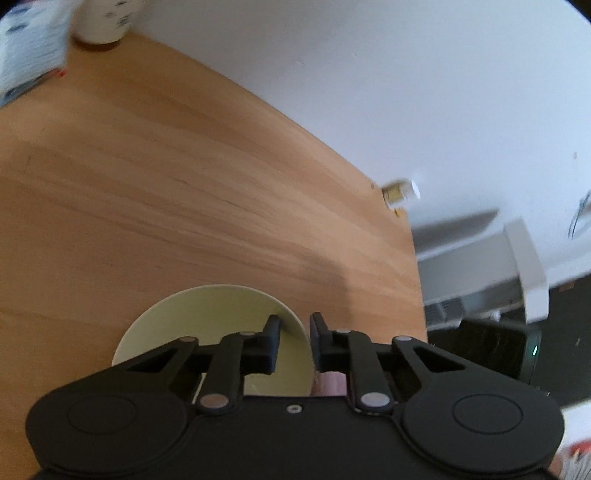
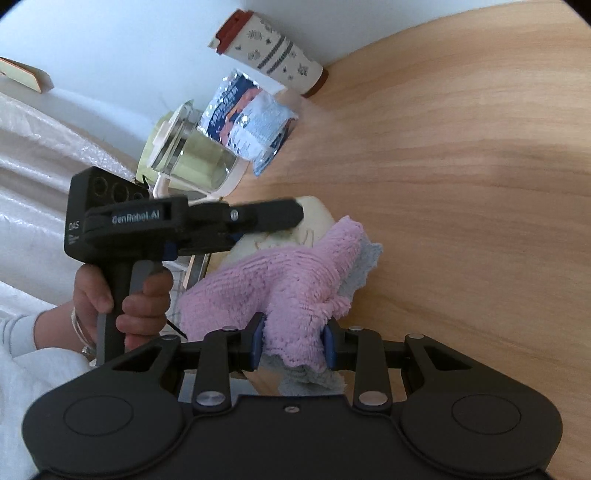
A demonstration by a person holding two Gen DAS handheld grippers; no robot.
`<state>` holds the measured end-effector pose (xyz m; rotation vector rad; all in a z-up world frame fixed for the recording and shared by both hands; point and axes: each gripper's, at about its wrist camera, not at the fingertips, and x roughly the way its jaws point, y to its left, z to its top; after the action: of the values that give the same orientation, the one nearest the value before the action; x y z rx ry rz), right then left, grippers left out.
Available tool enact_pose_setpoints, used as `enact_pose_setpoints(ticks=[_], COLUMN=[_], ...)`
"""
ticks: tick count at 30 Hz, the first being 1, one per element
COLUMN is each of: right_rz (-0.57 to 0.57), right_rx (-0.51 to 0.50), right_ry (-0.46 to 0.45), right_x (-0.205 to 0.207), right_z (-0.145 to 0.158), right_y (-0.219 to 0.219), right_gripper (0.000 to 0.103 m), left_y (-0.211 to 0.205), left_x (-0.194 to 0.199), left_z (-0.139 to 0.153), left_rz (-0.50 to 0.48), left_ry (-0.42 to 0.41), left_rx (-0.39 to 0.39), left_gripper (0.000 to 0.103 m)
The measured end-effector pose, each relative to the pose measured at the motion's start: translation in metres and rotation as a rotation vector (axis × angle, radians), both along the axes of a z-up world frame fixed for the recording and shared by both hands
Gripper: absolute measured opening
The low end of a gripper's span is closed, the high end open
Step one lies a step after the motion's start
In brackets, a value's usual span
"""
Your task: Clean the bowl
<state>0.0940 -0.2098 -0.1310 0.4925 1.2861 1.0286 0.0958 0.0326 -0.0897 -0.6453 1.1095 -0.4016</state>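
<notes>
Pink cloth [image 2: 295, 280] clamped in the right gripper [image 2: 293, 341] reaches toward the bowl [image 2: 314, 218] at eleven o'clock, whose rim the left gripper [image 1: 294, 332] pinches.

left hand-held gripper [image 1: 295, 325] clamped, right hand-held gripper [image 2: 294, 338] clamped

Left gripper [image 1: 295, 325]: black, two-fingered, jaws closed on the rim of a pale green bowl [image 1: 207, 317], one finger inside the wall, one outside. Pink cloth [image 1: 330, 384]: sliver visible beneath the right finger. Wooden table [image 1: 166, 184]: bears bowl. Far corner: white cup [image 1: 101, 20], blue-and-white packet [image 1: 27, 48], both blurred.
</notes>
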Motion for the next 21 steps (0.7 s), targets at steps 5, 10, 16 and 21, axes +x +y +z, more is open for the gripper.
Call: enact_pose_setpoints(ticks=[5,10,16,21], right_rz=[-0.047,-0.162,-0.305,-0.338], right_rx=[0.022,0.040,0.036,0.000], right_ry=[-0.021,-0.017,0.031,0.071], right_x=[0.009,0.016,0.026,0.032], right_z=[0.009,0.009,-0.007,-0.019], right_y=[-0.022,-0.057,-0.064,-0.039], right_gripper=[0.036,0.036,0.036,0.036], left_y=[-0.008,-0.009,-0.020,-0.039], left_x=[-0.004,-0.005,-0.005,-0.007], left_z=[0.010,0.010,0.025,0.033], left_rz=[-0.066,-0.094,-0.225,-0.317], left_ry=[-0.032,-0.055,-0.085,-0.090], left_rx=[0.053,0.059,0.179,0.347], left_gripper=[0.005,0.005,0.010,0.024])
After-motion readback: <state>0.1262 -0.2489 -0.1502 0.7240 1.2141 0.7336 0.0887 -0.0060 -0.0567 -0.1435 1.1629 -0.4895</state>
